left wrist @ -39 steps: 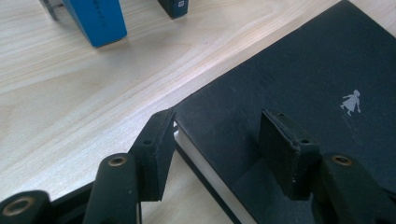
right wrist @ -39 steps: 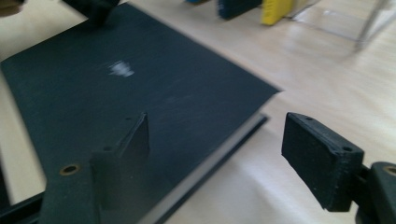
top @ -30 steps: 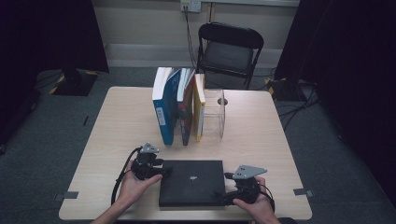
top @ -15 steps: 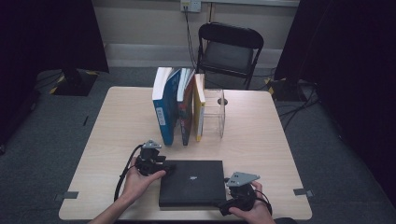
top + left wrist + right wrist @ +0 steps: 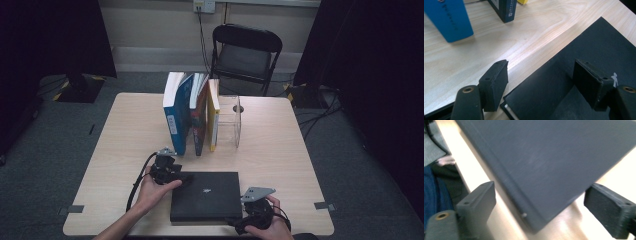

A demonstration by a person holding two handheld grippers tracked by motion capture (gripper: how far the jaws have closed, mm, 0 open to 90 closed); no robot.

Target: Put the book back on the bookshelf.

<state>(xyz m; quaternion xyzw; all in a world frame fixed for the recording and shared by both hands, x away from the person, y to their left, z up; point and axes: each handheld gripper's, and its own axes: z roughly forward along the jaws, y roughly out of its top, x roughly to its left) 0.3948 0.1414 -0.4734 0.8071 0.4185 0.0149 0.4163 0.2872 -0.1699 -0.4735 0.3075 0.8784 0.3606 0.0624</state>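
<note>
Black book (image 5: 205, 196) lies flat on the table (image 5: 125, 145), near edge, in front of the upright books (image 5: 192, 117) and clear stand (image 5: 231, 121). Left gripper (image 5: 186, 178) at its far-left corner: jaws have just been opening, now wide, straddling the corner without pressing on it. Right gripper (image 5: 235, 223) at the near-right corner: jaws fully apart, holding nothing. Book looks stiff, hardbound, fairly heavy, smooth-covered (may slip). Best gripped by the edges at opposite corners, both jaws clamping cover and pages together.

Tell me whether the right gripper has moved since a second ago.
Yes. The right gripper has shifted left along the table's near edge, toward the black book's near right corner.
</note>
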